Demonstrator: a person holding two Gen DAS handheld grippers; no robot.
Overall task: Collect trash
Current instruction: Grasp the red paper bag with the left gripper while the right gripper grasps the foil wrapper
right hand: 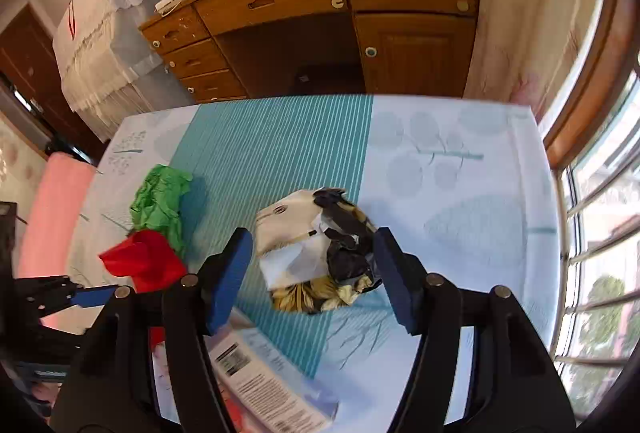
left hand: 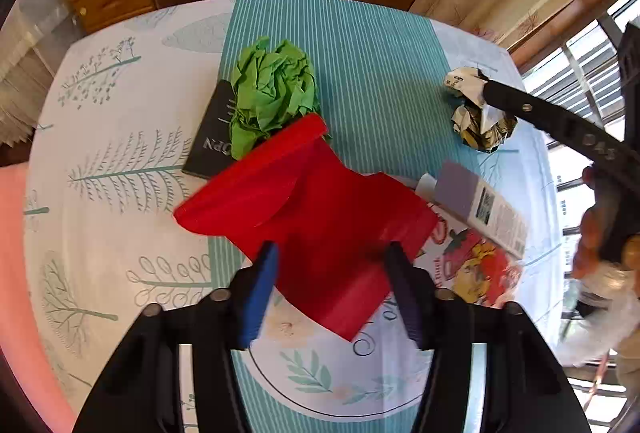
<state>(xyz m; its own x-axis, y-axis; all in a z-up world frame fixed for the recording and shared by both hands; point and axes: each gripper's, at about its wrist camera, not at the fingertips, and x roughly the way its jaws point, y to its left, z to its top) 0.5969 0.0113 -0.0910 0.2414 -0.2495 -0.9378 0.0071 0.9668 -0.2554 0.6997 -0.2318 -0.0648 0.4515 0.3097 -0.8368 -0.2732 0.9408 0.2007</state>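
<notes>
A red sheet of paper [left hand: 316, 217] lies between the fingers of my left gripper [left hand: 332, 257], whose jaws are spread wide around its near end; it also shows in the right wrist view [right hand: 144, 261]. A crumpled green paper ball [left hand: 272, 89] sits just beyond it on a dark booklet [left hand: 212, 137]; the ball also shows in the right wrist view [right hand: 164, 201]. A crumpled printed paper wad [right hand: 316, 249] lies between the open fingers of my right gripper [right hand: 312, 257]; it also shows in the left wrist view [left hand: 476, 113].
A long grey-and-white box [left hand: 480, 209] lies on a strawberry-print packet [left hand: 476, 265] at the right. A round plate [left hand: 340, 373] is under my left gripper. The table has a teal striped cloth [right hand: 280, 153]. A wooden desk [right hand: 320, 17] stands behind, a window [right hand: 600, 233] on the right.
</notes>
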